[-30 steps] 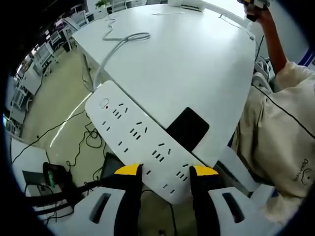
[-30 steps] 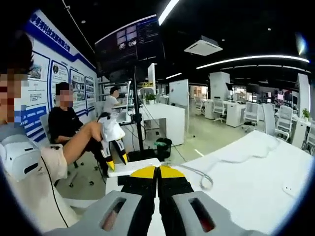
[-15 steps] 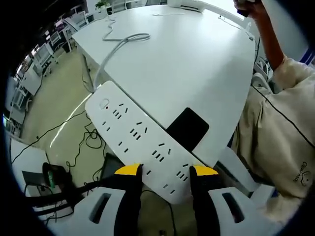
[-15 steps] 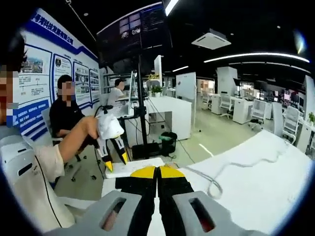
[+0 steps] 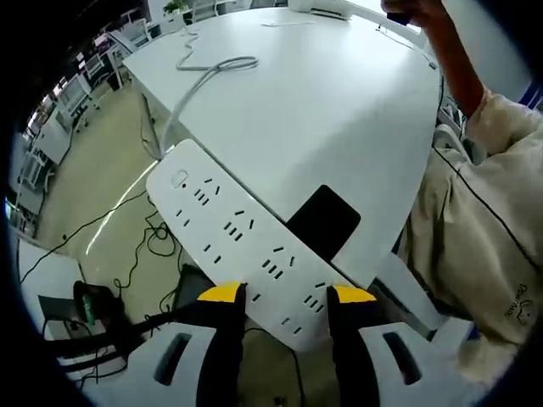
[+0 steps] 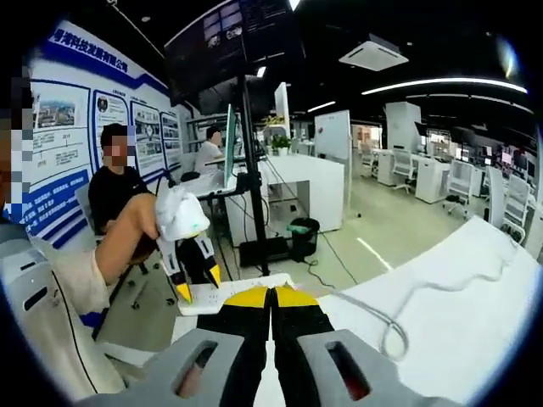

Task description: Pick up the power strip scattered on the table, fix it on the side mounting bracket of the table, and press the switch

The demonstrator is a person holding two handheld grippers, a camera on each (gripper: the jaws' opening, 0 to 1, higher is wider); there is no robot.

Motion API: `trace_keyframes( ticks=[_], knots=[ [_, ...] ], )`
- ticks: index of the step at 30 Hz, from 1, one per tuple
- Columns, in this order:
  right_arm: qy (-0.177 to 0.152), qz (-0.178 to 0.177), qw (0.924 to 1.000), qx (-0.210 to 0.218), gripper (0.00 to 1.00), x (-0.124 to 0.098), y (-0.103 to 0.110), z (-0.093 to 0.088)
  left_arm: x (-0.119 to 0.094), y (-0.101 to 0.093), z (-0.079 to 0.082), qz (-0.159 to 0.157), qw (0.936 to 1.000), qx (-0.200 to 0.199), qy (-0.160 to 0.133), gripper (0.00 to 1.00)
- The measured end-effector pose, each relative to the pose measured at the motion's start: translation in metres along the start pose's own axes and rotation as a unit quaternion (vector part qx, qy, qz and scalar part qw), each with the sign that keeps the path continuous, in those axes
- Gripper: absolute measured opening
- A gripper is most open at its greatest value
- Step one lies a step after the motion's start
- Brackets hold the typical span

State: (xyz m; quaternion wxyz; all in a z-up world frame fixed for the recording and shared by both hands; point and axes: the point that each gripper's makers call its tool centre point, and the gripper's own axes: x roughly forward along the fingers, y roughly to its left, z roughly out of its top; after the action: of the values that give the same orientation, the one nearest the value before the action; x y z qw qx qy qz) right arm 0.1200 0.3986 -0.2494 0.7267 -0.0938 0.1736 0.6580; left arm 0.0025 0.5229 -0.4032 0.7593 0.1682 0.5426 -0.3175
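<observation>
Since the earlier frames the right gripper (image 6: 271, 292) has turned a little; its jaws are pressed together on nothing, and the left gripper view is unchanged. In that view the left gripper (image 5: 287, 294) grasps the power strip (image 5: 233, 233) by its near end, at the lower middle of the frame, along the table (image 5: 339, 102) edge beside the black bracket (image 5: 323, 222). To do the step well, keep the strip level and slide it onto the bracket before releasing. The switch (image 5: 179, 179) is at the far end.

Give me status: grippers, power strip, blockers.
Left gripper clamped on power strip at table edge, beside black bracket. Right gripper shut, empty, raised. Cable trails across table; no blockers seen.
</observation>
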Motion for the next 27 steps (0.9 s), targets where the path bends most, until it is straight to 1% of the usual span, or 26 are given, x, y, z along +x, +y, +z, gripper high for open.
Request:
trace_keyframes(
  ticks=[8,13,17,21,25,27],
  knots=[
    [0.022,0.016,0.9996,-0.001,0.00,0.034,0.002,-0.001,0.000,-0.002,0.000,0.000,1.0000,0.000,-0.001,0.43],
    [0.041,0.030,0.9987,0.006,0.00,0.056,0.005,-0.008,0.000,-0.005,-0.001,0.000,1.0000,0.001,-0.002,0.43],
    [0.048,0.036,0.9982,0.007,0.00,0.070,0.005,-0.009,0.001,-0.006,-0.001,0.000,1.0000,-0.001,0.001,0.43],
    [0.062,0.041,0.9972,0.001,0.00,0.085,0.009,-0.015,0.002,-0.006,-0.001,0.000,1.0000,-0.001,0.006,0.43],
    [0.077,0.048,0.9959,-0.002,0.00,0.099,0.011,-0.019,0.002,-0.007,-0.001,0.000,1.0000,-0.001,0.004,0.43],
    [0.090,0.051,0.9947,-0.007,0.00,0.108,0.012,-0.022,0.002,-0.007,-0.001,0.000,1.0000,0.000,0.002,0.43]
  ],
)
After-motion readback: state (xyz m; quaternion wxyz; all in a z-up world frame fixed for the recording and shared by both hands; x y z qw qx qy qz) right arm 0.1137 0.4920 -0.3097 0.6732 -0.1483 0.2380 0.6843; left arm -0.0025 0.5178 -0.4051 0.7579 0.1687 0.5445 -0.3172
